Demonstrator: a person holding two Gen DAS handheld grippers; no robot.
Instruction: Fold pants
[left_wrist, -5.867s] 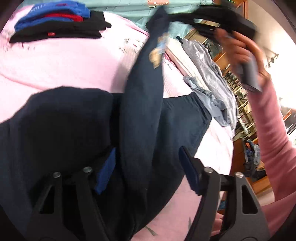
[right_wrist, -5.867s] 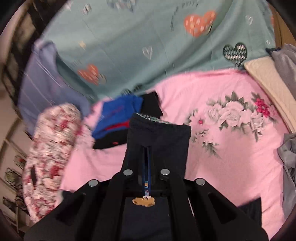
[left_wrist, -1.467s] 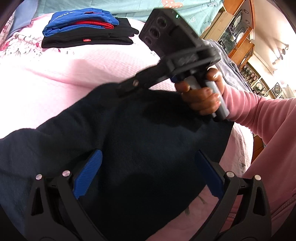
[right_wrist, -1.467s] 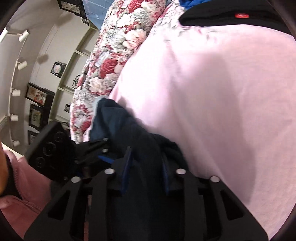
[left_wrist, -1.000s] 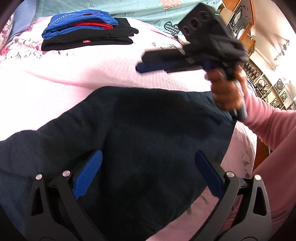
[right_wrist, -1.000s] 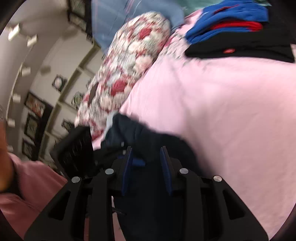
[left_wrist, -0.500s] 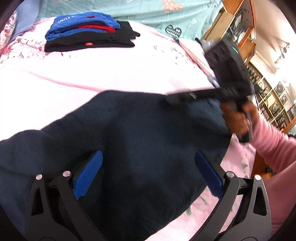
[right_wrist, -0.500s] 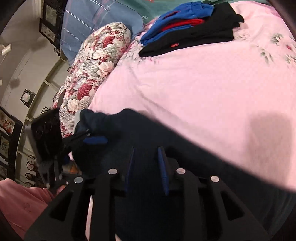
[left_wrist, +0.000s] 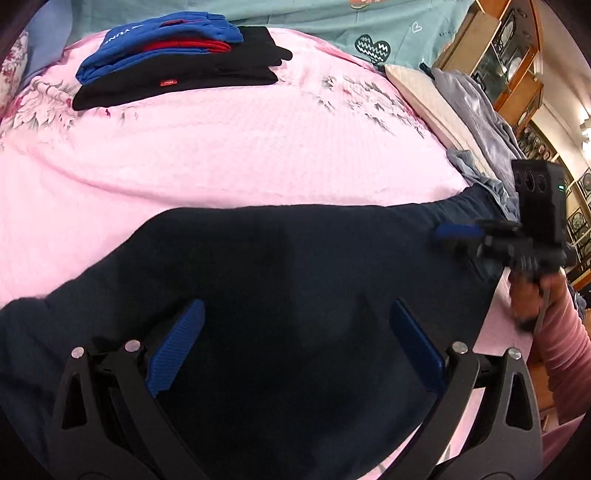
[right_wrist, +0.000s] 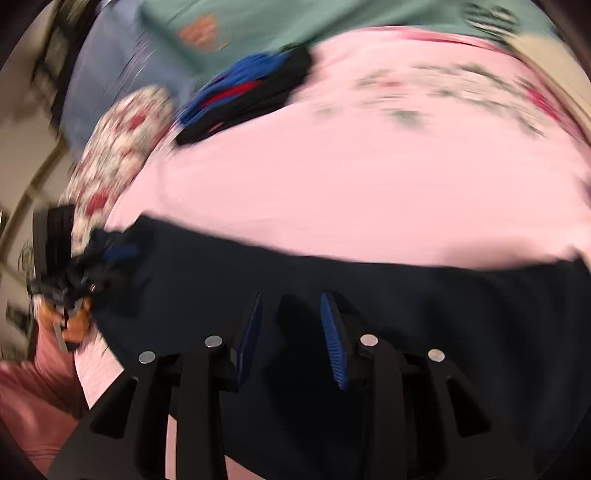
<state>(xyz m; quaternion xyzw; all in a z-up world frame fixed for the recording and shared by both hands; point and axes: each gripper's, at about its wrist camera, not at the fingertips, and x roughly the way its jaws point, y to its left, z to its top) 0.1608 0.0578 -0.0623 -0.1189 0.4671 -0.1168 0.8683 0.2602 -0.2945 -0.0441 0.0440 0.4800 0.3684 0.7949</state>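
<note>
Dark navy pants (left_wrist: 295, 258) lie spread flat across the pink bedsheet (left_wrist: 258, 147). My left gripper (left_wrist: 295, 332) hovers just above their near part, open wide, with nothing between its blue pads. Held in a hand with a pink sleeve, my right gripper (left_wrist: 458, 240) is at the pants' right end. In its own blurred view, the right gripper (right_wrist: 291, 328) stands open by a narrow gap over the pants (right_wrist: 369, 295), gripping nothing. The left gripper (right_wrist: 110, 258) shows at the pants' far left end there.
A stack of folded blue, red and black clothes (left_wrist: 173, 62) rests at the far side of the bed. Grey-blue garments (left_wrist: 476, 122) lie heaped at the right edge, with wooden cabinets (left_wrist: 509, 55) behind. A floral pillow (right_wrist: 122, 147) sits at the left.
The right gripper has swept from over the middle of the pants to their right end and come down low. The pants now lie flatter. The left gripper has stayed open and still.
</note>
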